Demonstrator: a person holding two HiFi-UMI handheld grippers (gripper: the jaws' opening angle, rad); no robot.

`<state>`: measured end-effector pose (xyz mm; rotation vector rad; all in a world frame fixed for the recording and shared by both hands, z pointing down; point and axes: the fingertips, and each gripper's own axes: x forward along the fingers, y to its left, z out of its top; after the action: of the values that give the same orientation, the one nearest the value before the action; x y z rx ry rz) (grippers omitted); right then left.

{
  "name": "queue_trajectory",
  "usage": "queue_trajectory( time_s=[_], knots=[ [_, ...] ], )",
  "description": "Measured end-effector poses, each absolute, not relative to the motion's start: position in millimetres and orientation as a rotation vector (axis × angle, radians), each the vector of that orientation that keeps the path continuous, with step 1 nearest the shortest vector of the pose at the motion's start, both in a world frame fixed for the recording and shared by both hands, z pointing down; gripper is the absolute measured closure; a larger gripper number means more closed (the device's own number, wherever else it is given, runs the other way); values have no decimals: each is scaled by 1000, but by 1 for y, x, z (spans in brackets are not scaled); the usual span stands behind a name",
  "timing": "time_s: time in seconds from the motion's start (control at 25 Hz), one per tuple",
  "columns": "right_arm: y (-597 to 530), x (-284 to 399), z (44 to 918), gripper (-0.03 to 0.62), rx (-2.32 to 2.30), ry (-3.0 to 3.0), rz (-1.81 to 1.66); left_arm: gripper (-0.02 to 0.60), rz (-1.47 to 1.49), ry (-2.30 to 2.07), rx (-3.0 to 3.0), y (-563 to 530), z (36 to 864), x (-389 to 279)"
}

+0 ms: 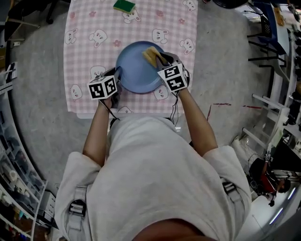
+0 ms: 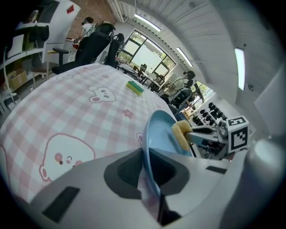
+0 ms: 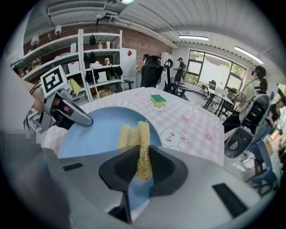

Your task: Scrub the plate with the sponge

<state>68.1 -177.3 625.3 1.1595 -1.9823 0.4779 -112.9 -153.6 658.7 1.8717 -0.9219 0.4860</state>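
Plate (image 1: 134,70), round and pale blue, lies between the two tongs: the left tongs (image 1: 116,76) are pressed together on its near-left rim, which runs edge-on through the jaws in the left gripper view, and the right tongs (image 1: 162,59) reach over its right side. The right tongs pinch a folded yellow sponge (image 1: 151,55), whose free end juts ahead of the jaws and touches the far-right part of the plate's face. Whether the left tongs lift the rim off the tabletop (image 1: 84,47) cannot be told. To scrub well, the left tongs would probably do best to keep a firm clamp on the rim so the plate neither spins nor skates, while the right tongs press the sponge flat rather than on its edge and work in overlapping circles from the far side across the middle toward the left tongs, staying short of those jaws. Too hard a push near the right rim, opposite the clamp, could tip or twist the plate; too shallow a pinch could let the sponge slip out. A second sponge (image 1: 124,6), green on top, sits well beyond both tongs at the tabletop's far end. No brand or readable writing shows: the cloth bears only pink checks, rabbits and flowers, and the marker cubes (image 1: 102,87) only black-and-white square patterns.
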Motion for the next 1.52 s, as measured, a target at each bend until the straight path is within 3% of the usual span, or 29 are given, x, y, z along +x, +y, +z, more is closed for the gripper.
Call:
queue_trajectory(
  time_s=[0.72,1.52],
  knots=[
    [-196,40,642,533,1070,-1971,399,531,455,-881,1934,-152,639,-102],
    [-156,-47,641,533,750,-2055,225,522,393,-861,1918,-159,631,-111]
  ],
)
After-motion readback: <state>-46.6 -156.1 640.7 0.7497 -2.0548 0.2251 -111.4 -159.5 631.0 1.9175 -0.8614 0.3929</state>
